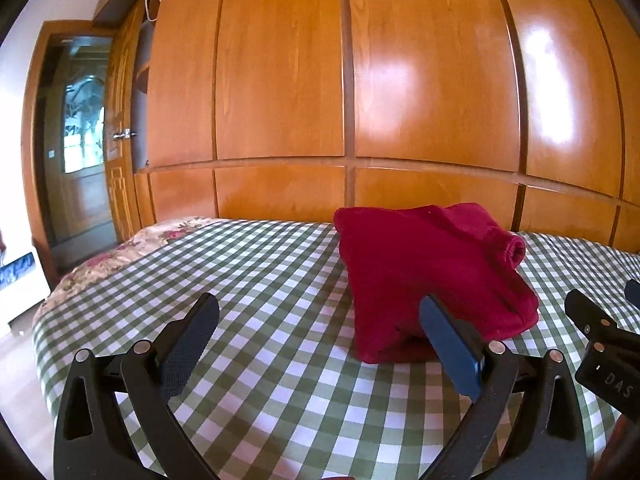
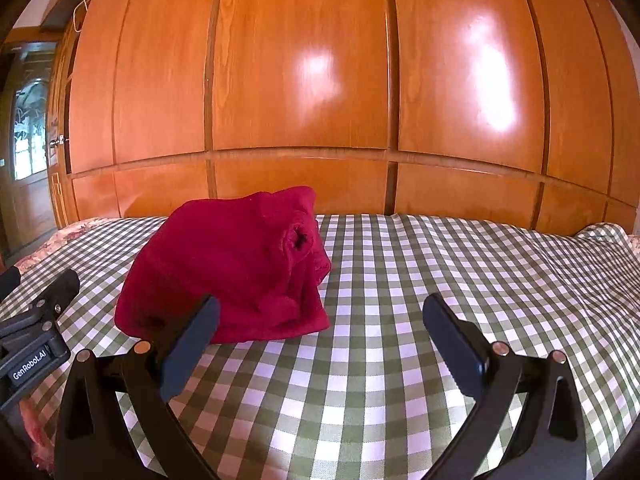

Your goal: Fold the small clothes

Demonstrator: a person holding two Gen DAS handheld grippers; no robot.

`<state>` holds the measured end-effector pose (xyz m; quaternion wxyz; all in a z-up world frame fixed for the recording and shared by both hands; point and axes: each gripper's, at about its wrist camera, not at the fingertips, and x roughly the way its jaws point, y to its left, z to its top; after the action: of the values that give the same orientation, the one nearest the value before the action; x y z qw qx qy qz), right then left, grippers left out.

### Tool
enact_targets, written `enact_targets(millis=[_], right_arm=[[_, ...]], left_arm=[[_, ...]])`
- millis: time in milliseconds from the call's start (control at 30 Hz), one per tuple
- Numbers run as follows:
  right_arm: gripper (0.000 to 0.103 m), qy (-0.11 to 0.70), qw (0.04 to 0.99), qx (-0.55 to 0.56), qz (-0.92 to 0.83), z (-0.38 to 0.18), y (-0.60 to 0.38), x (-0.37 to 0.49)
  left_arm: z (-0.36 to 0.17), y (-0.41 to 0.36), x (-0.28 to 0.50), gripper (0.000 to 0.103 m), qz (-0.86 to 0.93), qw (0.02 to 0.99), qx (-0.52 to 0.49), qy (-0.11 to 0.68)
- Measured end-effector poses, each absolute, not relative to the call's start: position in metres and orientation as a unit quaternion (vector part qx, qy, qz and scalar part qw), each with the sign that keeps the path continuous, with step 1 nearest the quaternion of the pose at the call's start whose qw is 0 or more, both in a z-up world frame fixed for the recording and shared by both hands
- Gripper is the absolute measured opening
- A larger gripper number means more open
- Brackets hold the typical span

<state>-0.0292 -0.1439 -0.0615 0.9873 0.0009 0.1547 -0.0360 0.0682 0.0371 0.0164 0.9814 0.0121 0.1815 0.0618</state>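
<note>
We see red garment (image 1: pixel 432 276) bunched mid-bed (image 1: pixel 256 280); left gripper (image 1: pixel 320 340) & right gripper (image 2: pixel 320 340) both wide open, empty, prob. lined up to grab.

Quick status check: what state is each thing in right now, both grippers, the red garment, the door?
left gripper: open, holding nothing, just short of the garment
right gripper: open, holding nothing
red garment: bunched in a folded heap on the checked cloth, a rolled cuff facing out, not gripped
checked cloth: spread over the bed, slightly wrinkled
door: open
</note>
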Motion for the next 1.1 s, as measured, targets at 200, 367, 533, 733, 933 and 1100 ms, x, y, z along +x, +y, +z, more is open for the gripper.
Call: enact_targets(millis=[200,367,533,733,933,1100], right_arm=[[0.101,0.16,0.987,0.003,-0.036,-0.0631,-0.1443,-0.027],[0.101,0.162,0.986,0.003,-0.036,-0.064,-0.1449,-0.0256],[0.101,0.162,0.986,0.003,-0.036,-0.0644,-0.1452,-0.0253],[0.101,0.163,0.986,0.003,-0.036,-0.0645,-0.1449,-0.0253],[0.101,0.163,0.986,0.003,-0.037,-0.0654,-0.1448,-0.0254],[0.101,0.163,0.986,0.004,-0.036,-0.0656,-0.1448,-0.0256]], left_arm=[[0.015,0.0381,0.0697,0.099,0.061,0.981,0.007,0.186],[0.0136,0.0392,0.0716,0.099,0.059,0.98,0.004,0.192],[0.0129,0.0404,0.0726,0.099,0.059,0.979,0.002,0.194],[0.0127,0.0403,0.0725,0.099,0.059,0.979,0.003,0.193],[0.0128,0.0403,0.0723,0.099,0.059,0.979,0.002,0.193],[0.0128,0.0404,0.0719,0.099,0.059,0.979,0.003,0.193]])
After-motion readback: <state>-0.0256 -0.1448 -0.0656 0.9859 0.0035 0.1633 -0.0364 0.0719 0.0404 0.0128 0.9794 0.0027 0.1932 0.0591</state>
